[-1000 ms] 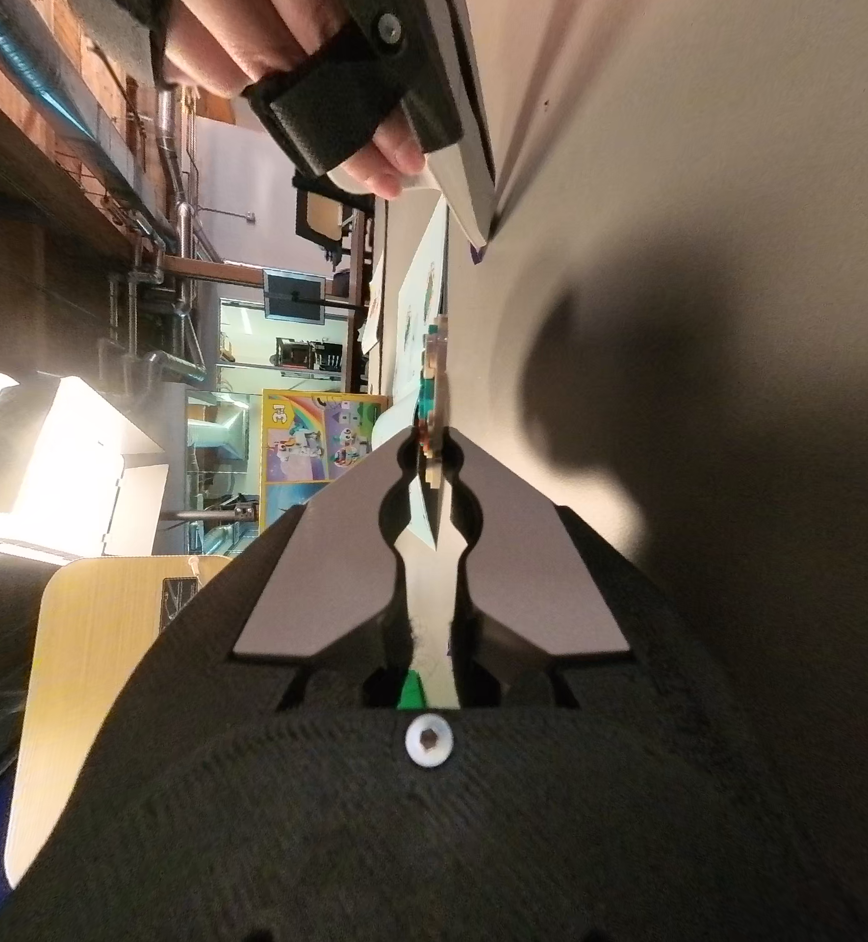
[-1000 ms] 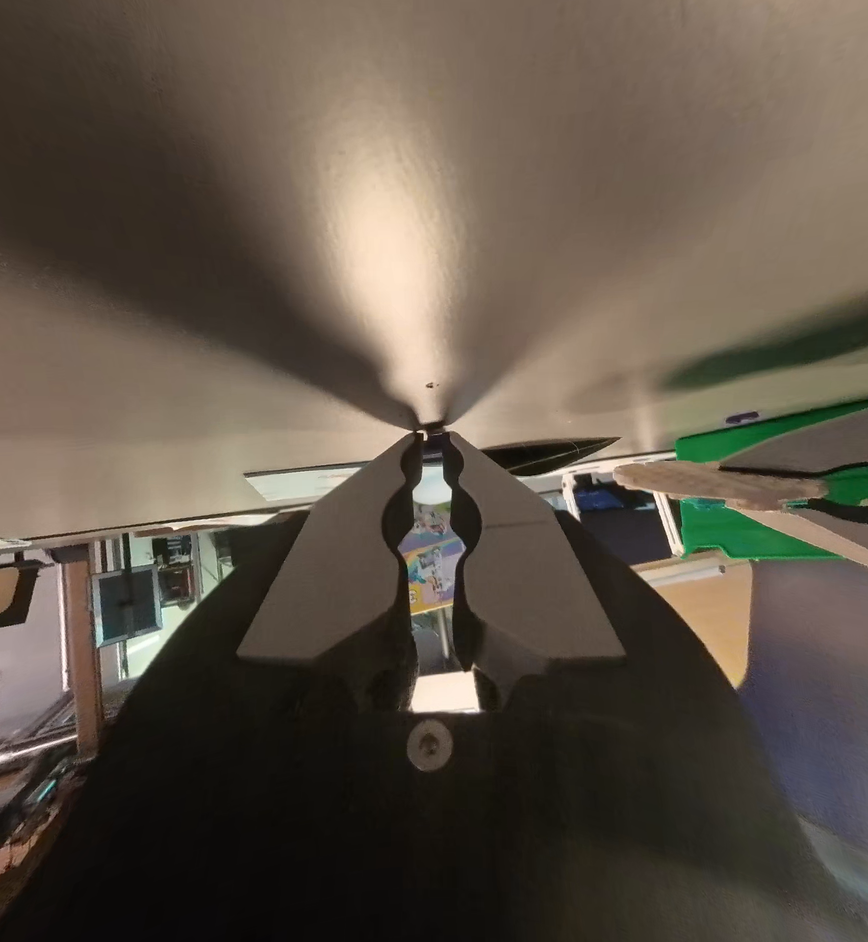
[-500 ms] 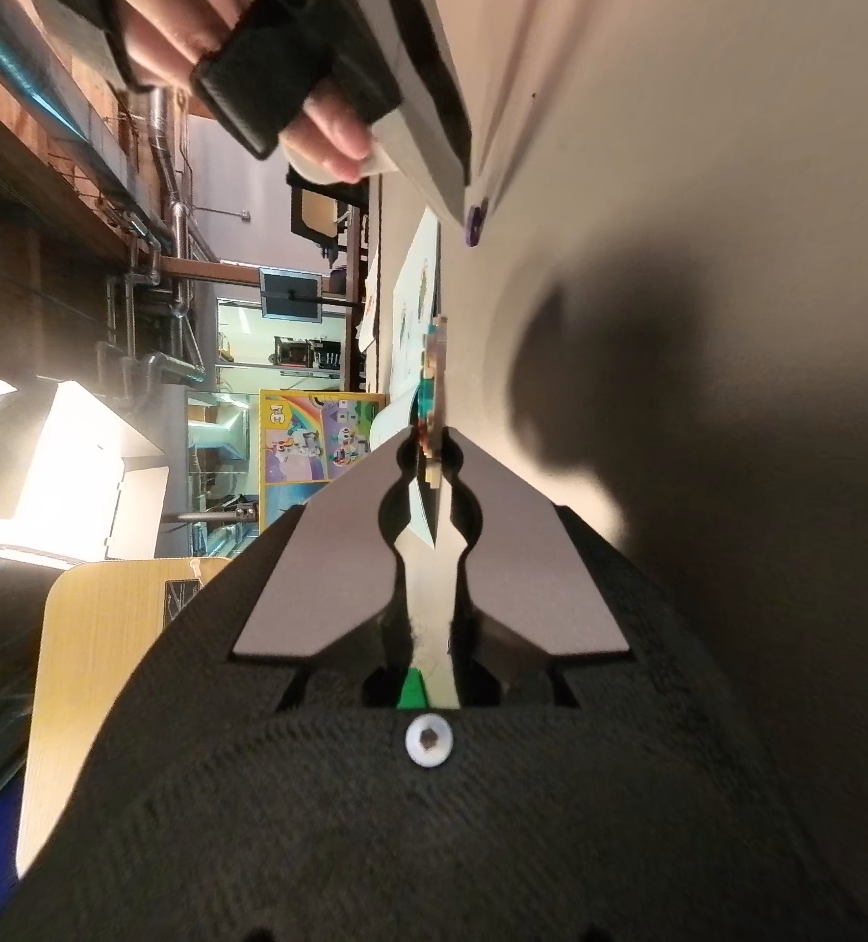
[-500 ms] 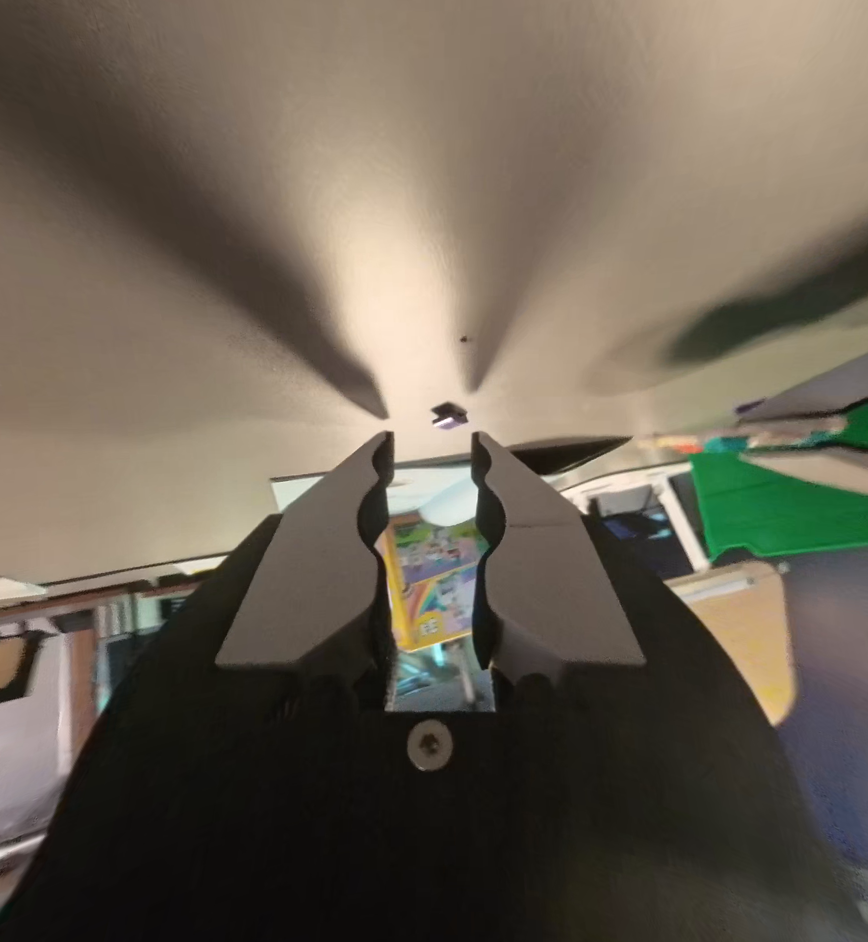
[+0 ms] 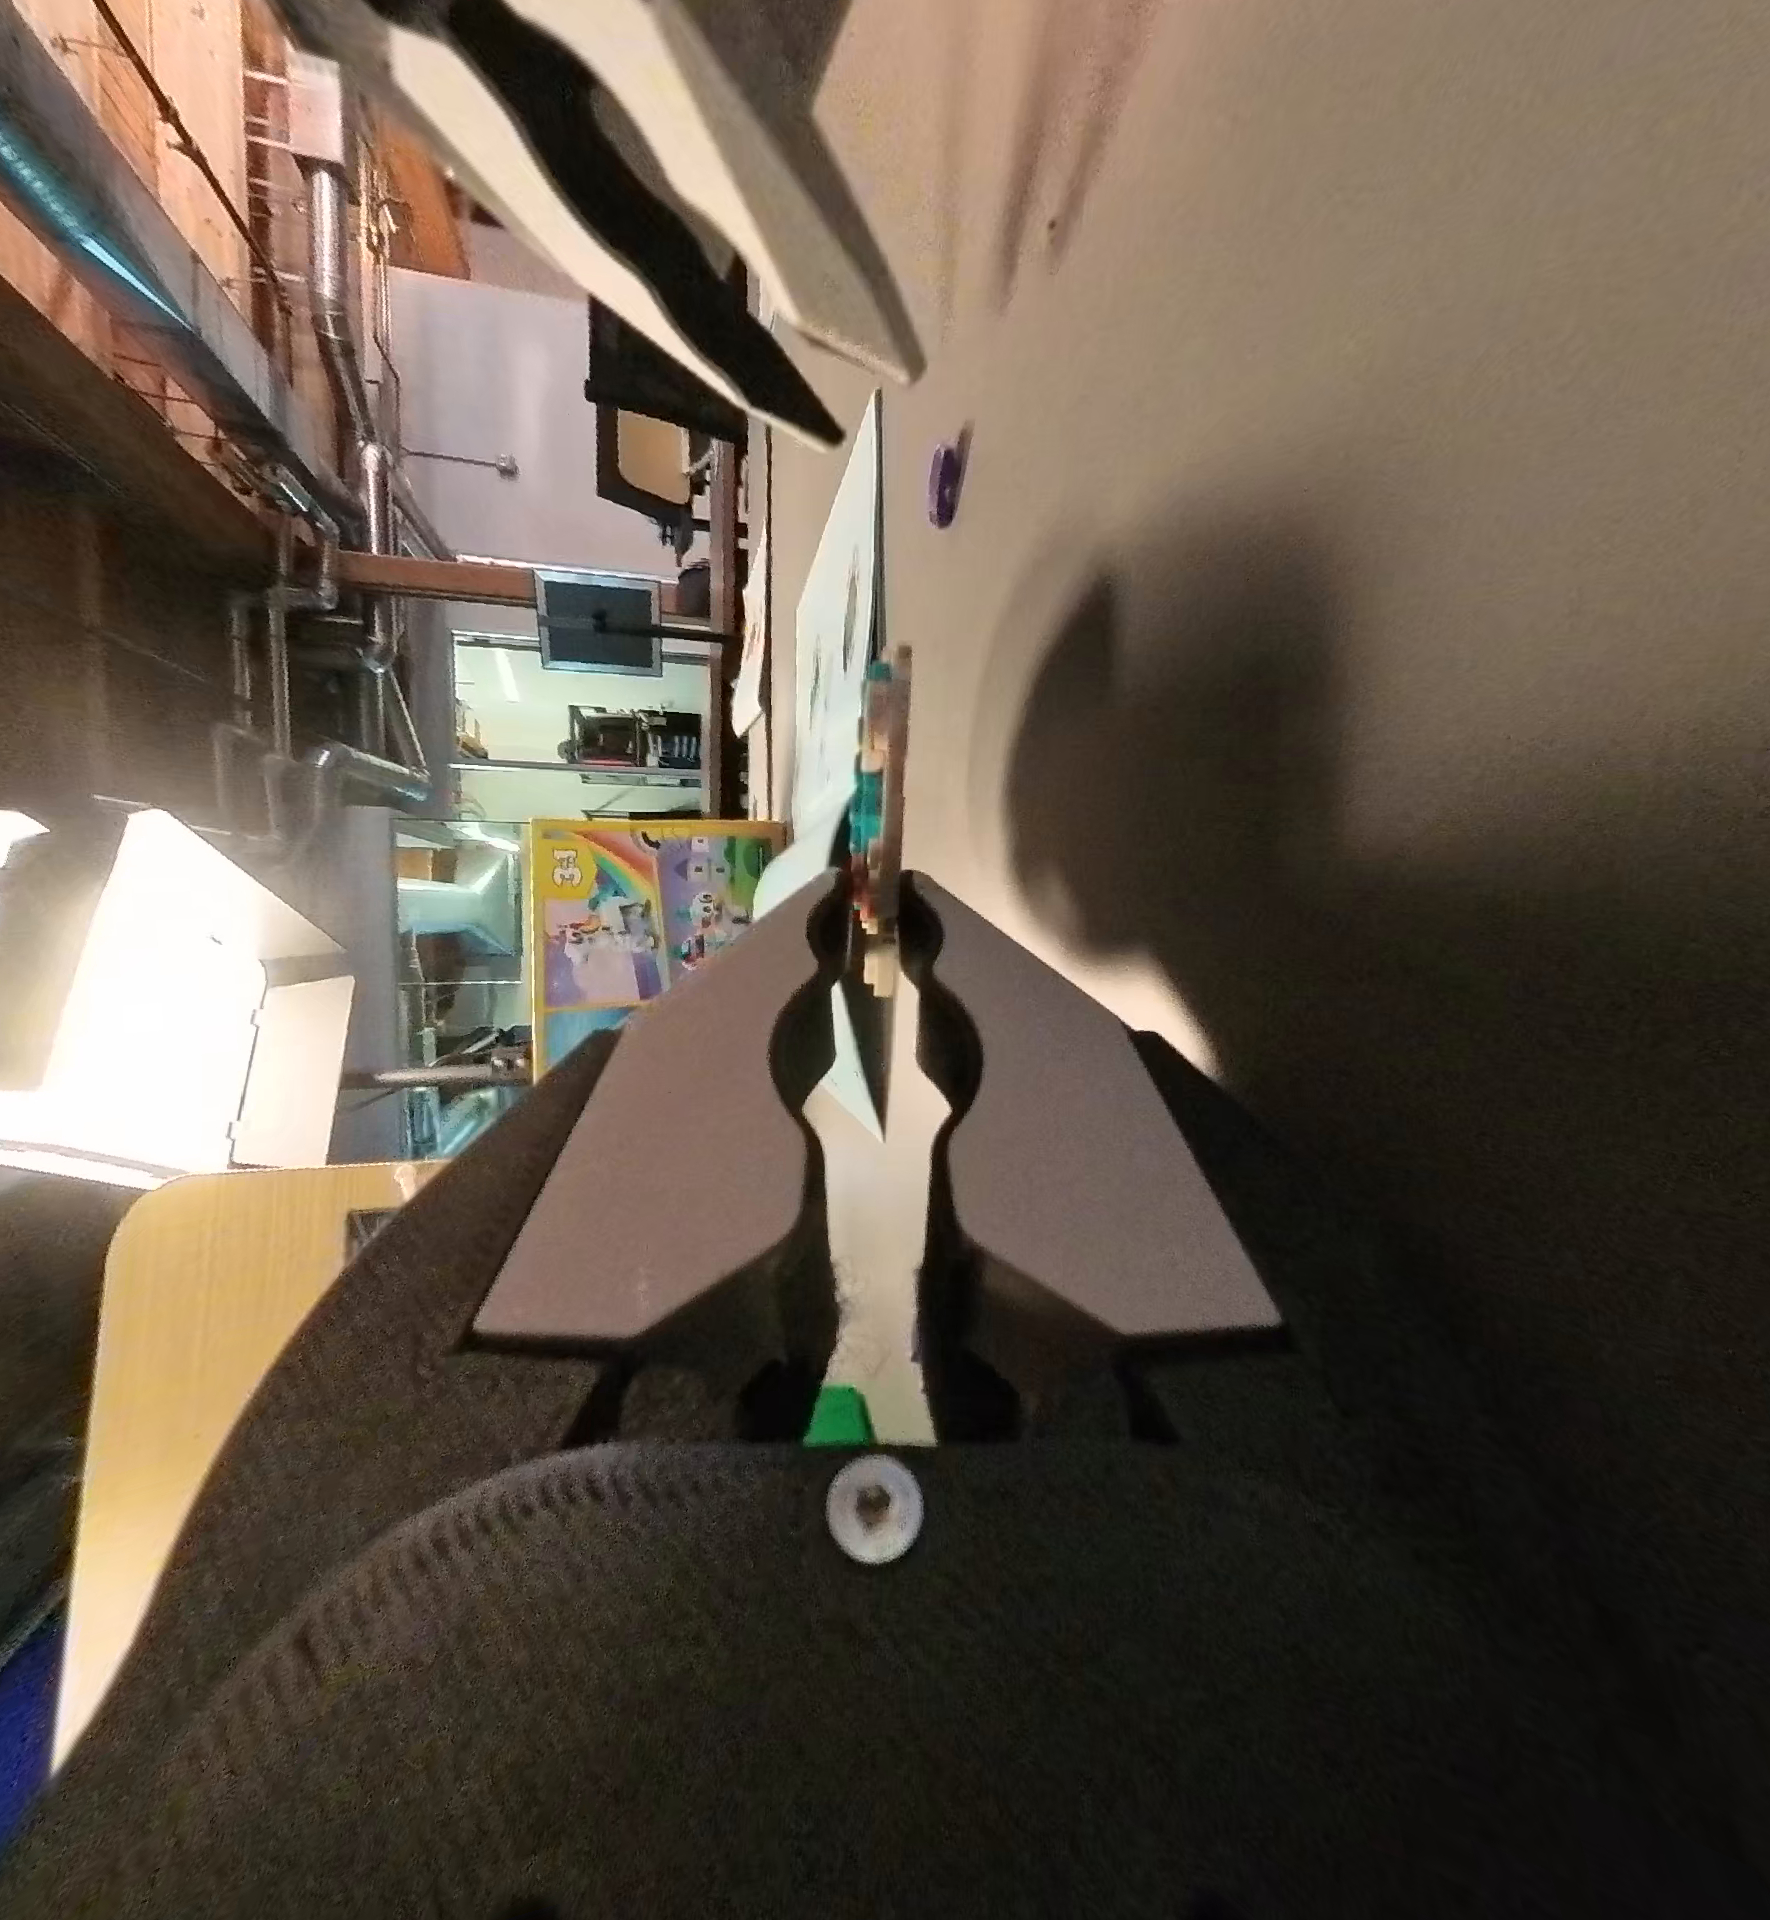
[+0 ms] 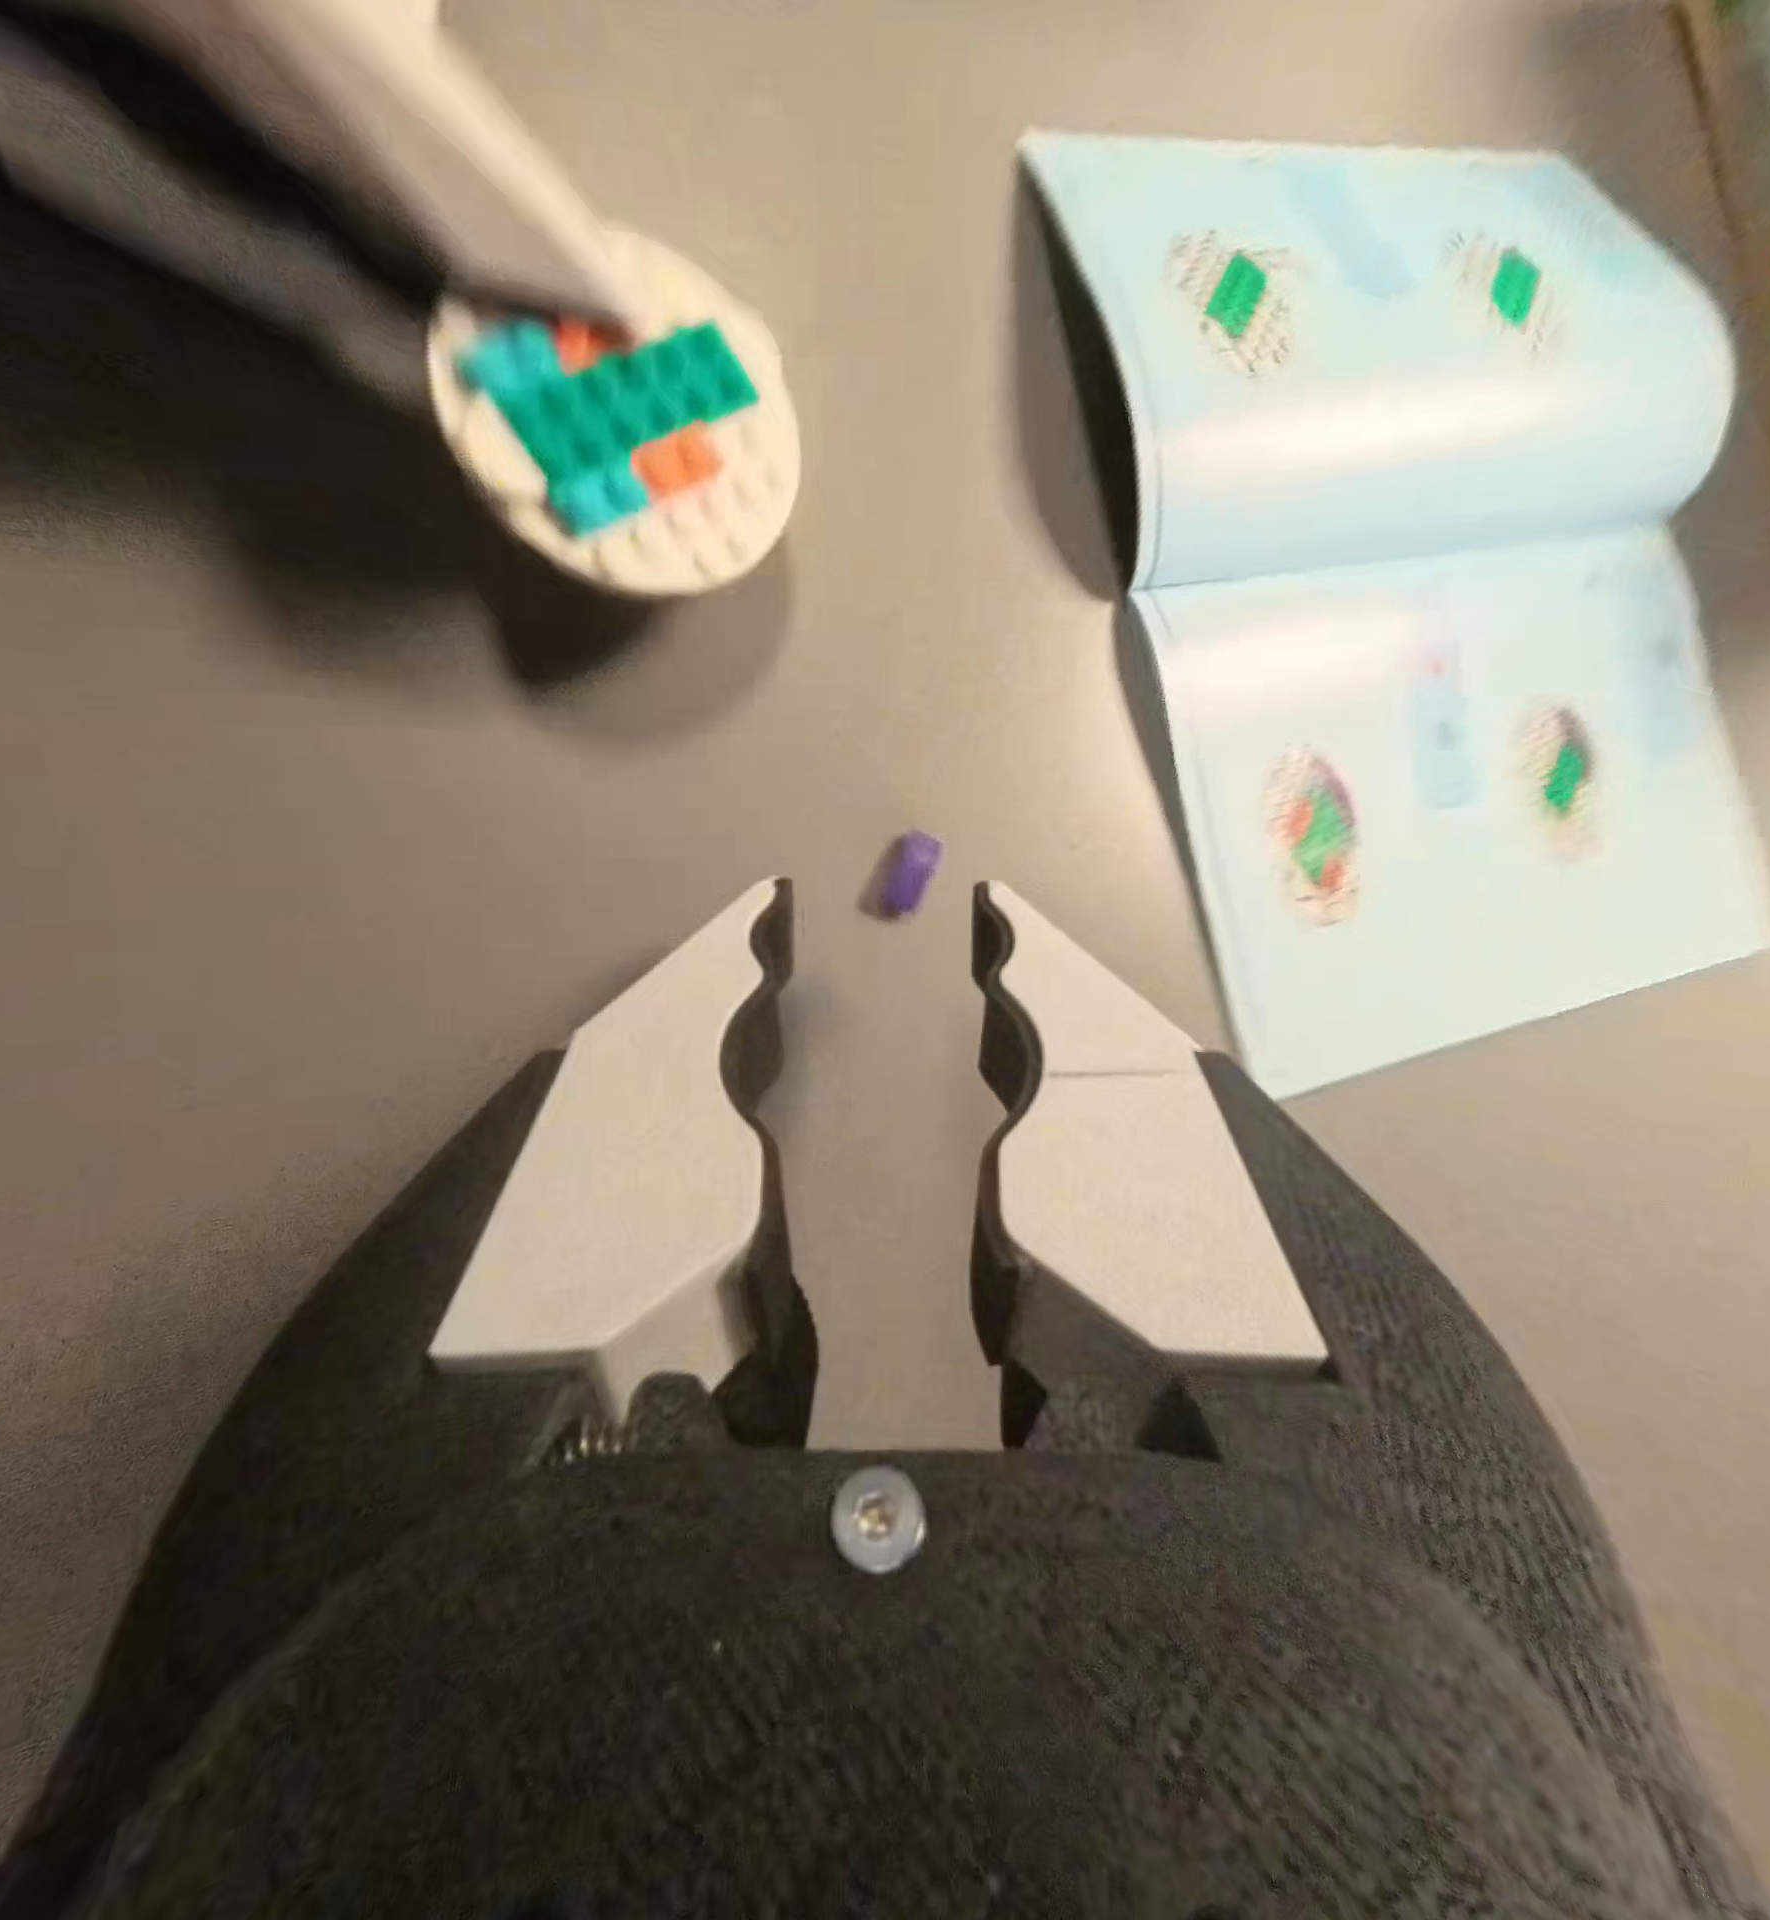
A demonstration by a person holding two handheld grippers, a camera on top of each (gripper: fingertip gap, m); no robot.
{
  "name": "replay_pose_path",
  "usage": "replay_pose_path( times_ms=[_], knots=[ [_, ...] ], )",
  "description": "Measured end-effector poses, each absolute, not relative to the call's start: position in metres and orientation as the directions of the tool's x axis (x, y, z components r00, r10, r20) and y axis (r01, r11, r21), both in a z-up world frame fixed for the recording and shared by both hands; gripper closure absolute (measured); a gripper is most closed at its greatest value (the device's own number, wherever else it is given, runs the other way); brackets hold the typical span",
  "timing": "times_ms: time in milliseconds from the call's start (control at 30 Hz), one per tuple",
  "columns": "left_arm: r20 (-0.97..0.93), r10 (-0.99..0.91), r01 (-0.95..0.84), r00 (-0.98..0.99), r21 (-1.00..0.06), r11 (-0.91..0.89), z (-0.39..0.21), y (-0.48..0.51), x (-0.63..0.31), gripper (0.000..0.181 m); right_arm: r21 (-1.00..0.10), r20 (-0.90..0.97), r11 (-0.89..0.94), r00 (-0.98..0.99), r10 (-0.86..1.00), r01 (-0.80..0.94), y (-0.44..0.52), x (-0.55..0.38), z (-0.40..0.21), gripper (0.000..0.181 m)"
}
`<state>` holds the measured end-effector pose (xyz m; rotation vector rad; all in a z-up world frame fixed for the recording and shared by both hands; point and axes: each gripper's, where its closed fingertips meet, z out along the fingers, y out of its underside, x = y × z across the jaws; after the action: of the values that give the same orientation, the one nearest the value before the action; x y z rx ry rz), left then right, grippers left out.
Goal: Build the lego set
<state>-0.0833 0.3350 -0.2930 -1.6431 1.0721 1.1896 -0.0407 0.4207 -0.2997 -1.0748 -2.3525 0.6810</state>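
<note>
Grey counter (image 6: 237,935) is seen from above in the right wrist view. An open instruction booklet (image 6: 1432,582) lies at the right of it. A round tan plate (image 6: 683,540) carrying green, teal and orange bricks is gripped at its edge by the left gripper (image 6: 538,296), fingers clenched on it; the plate is seen edge-on at the left gripper (image 5: 876,894) in its own view. The right gripper (image 6: 879,902) is held over the counter, fingers released and empty. A small purple brick (image 6: 904,875) lies on the counter just ahead of its tips, well apart from the plate.
</note>
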Motion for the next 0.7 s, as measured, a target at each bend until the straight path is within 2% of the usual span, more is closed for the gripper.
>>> replay_pose_path(
  times_ms=[67, 133, 267, 467, 533, 633, 700],
  knots=[
    [-0.971, -0.158, -0.949, 0.179, -0.128, -0.289, -0.291, 0.336, -0.081, 0.174, -0.694, 0.047, 0.358, -0.456, 0.889, 0.625, 0.421, -0.044, -0.300, 0.153],
    [-0.975, -0.147, -0.953, 0.167, -0.122, -0.278, -0.289, 0.336, -0.079, 0.174, -0.731, -0.080, 0.195, -0.367, 0.927, 0.653, 0.422, -0.045, -0.302, 0.154],
    [-0.981, -0.135, -0.961, 0.141, -0.102, -0.257, -0.287, 0.336, -0.074, 0.174, -0.780, -0.204, 0.025, -0.292, 0.935, 0.626, 0.427, -0.053, -0.305, 0.157],
    [-0.980, -0.151, -0.963, 0.128, -0.086, -0.257, -0.290, 0.337, -0.073, 0.174, -0.757, -0.164, 0.106, -0.345, 0.924, 0.644, 0.421, -0.054, -0.316, 0.162],
    [-0.981, -0.150, -0.963, 0.127, -0.086, -0.254, -0.290, 0.337, -0.073, 0.174, -0.752, -0.142, 0.133, -0.356, 0.924, 0.645, 0.422, -0.055, -0.317, 0.172],
    [-0.981, -0.150, -0.968, 0.121, -0.083, -0.238, -0.289, 0.337, -0.070, 0.174, -0.742, -0.133, 0.166, -0.385, 0.913, 0.650, 0.419, -0.056, -0.317, 0.175],
    [-0.979, -0.165, -0.975, 0.120, -0.085, -0.205, -0.290, 0.336, -0.064, 0.174, -0.785, -0.139, 0.204, -0.487, 0.862, 0.584, 0.403, -0.059, -0.301, 0.175]
  ],
)
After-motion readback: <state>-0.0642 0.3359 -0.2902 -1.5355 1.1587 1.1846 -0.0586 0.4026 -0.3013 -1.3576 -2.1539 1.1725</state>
